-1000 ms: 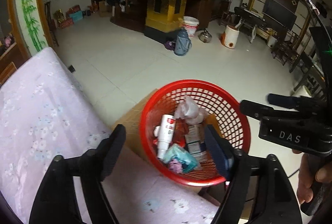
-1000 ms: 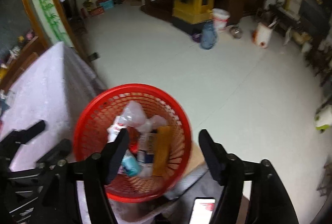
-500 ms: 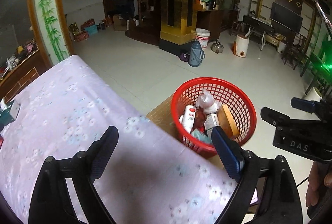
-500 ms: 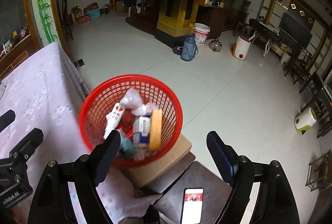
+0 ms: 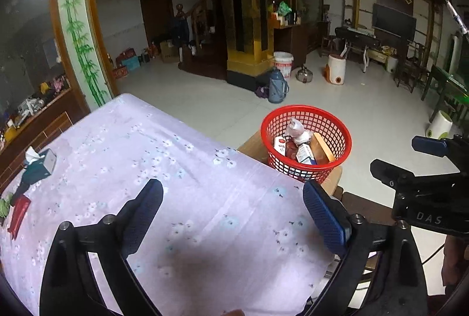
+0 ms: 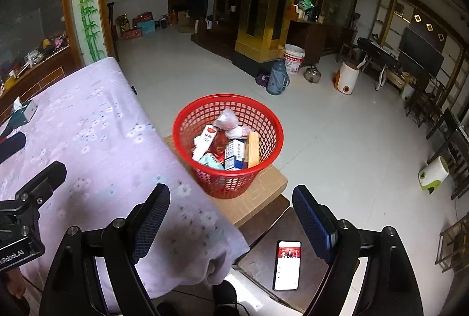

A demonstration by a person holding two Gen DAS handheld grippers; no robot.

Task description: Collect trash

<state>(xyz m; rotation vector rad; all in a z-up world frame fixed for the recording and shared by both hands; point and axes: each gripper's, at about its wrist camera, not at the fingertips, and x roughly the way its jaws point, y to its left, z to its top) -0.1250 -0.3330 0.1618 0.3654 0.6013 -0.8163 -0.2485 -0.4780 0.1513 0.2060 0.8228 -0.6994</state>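
Left wrist view: a worktop (image 5: 181,199) draped in a lilac floral cloth is seen filling the lower left, with a tiled living-room floor beyond it. Just past the worktop's far corner a red mesh basket (image 5: 340,137) is set on a cardboard box (image 5: 252,144), and it is already loaded with trash: a white bottle (image 5: 280,145), a crumpled plastic bag (image 5: 296,128), small cartons and a tan slab. The left gripper (image 5: 233,212) is held above the cloth with its fingers spread wide and nothing between them. The right gripper (image 6: 231,216) is likewise shown wide open and empty, poised over the worktop's edge near the basket, with a lit phone (image 6: 287,264) lying on a dark stool below. At the far left of the worktop a tissue box (image 5: 41,163), a red flat item (image 5: 18,213) and a green scrap (image 5: 3,206) are left lying, well apart from the basket. The step in hand is judged to be a turn from the basket toward further pickings. The next move would call for one gripper to be carried across to the left end of the cloth, lowered over a small piece such as the red item, and closed on it.
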